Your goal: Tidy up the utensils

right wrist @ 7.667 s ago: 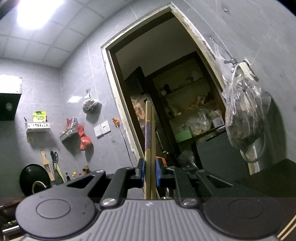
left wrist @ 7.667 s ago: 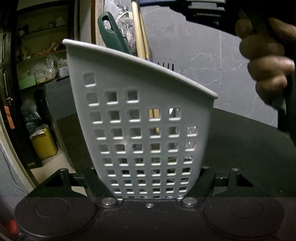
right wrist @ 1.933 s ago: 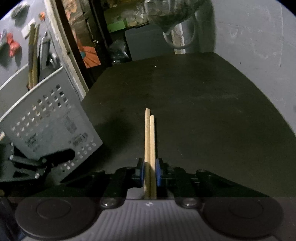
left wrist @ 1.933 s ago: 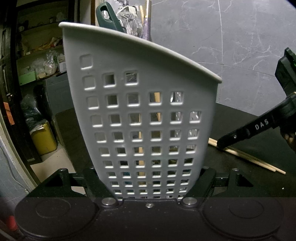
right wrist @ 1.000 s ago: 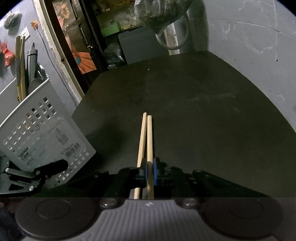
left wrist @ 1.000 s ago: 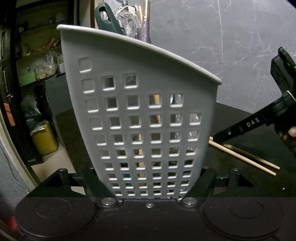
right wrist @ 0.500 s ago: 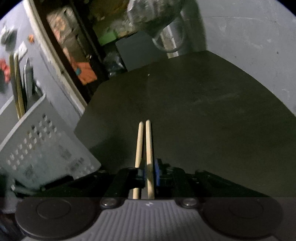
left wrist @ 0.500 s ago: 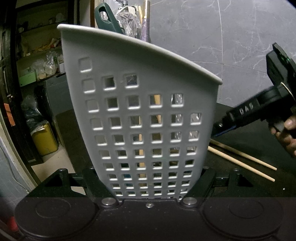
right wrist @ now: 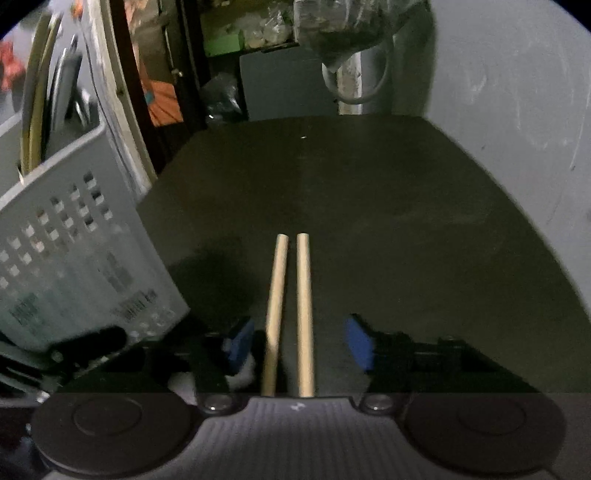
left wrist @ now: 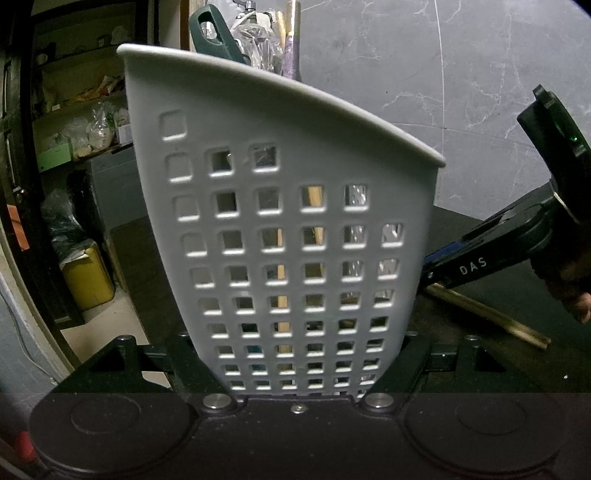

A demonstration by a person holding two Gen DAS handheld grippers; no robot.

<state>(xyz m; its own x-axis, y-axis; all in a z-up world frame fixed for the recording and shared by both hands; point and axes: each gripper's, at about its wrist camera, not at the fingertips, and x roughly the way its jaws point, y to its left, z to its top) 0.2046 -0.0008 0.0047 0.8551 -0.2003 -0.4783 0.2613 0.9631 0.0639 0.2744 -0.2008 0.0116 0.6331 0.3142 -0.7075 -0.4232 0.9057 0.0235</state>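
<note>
Chopsticks point(right wrist: 291, 306): two wooden sticks lying on the dark counter point(right wrist: 406, 229), side by side with a slight gap, between the blue pads of the right hand-held gripper point(right wrist: 299, 345). Its jaws are opening; pads clear of both sticks, nothing gripped. In the left wrist view the same pair point(left wrist: 484, 314) lies right of the basket, under the right hand-held gripper's finger. Grey perforated utensil basket point(left wrist: 288, 221) is clamped at its lower wall by the left hand-held gripper point(left wrist: 299, 373), closed on it and tilted. Inside it: green handle point(left wrist: 210, 33), wooden sticks, purple-wrapped handle point(left wrist: 291, 55).
</note>
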